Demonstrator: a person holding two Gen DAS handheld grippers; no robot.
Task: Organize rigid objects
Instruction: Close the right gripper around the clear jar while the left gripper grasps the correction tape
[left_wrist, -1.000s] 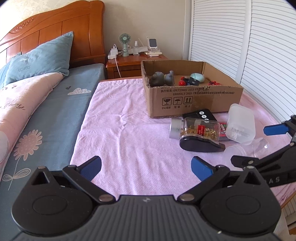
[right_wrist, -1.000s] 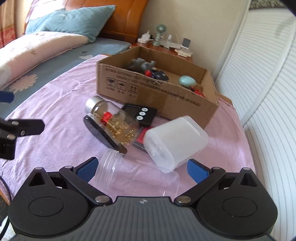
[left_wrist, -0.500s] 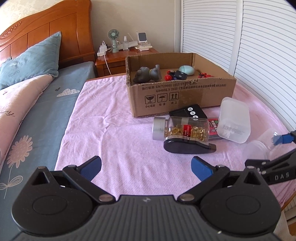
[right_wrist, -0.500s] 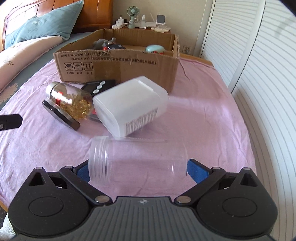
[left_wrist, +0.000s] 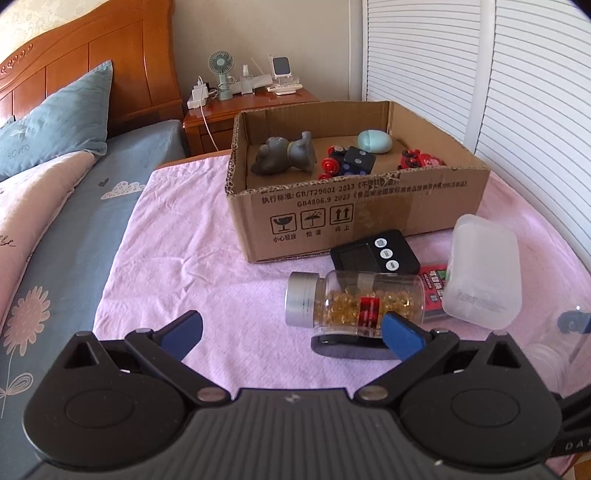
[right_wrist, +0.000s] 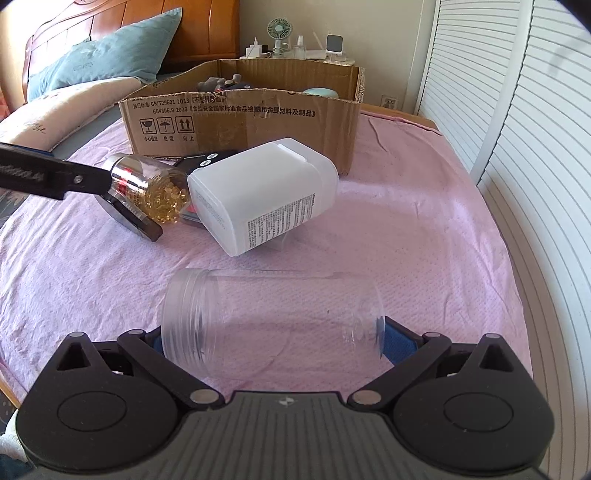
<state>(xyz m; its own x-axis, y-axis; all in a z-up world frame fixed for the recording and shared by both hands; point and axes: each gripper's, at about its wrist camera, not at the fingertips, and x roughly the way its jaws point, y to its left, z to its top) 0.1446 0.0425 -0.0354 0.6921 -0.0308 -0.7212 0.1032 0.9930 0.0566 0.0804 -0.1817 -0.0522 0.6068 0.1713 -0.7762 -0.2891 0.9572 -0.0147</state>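
right gripper (right_wrist: 271, 341): straddles the clear jar (right_wrist: 269, 321) lying crosswise on the pink cloth (right_wrist: 406, 229); pads look to touch both ends, firm pinch uncertain through the plastic
left gripper (left_wrist: 291, 334): spread, empty; pill bottle (left_wrist: 354, 304) just ahead of its right finger
white tub (right_wrist: 264, 201): beyond the jar, leaning on the timer (left_wrist: 375, 253)
box (right_wrist: 243, 118): farther ahead, toys inside
step: grasping the jar; next calls for a firm squeeze, lift, carry forward into the box
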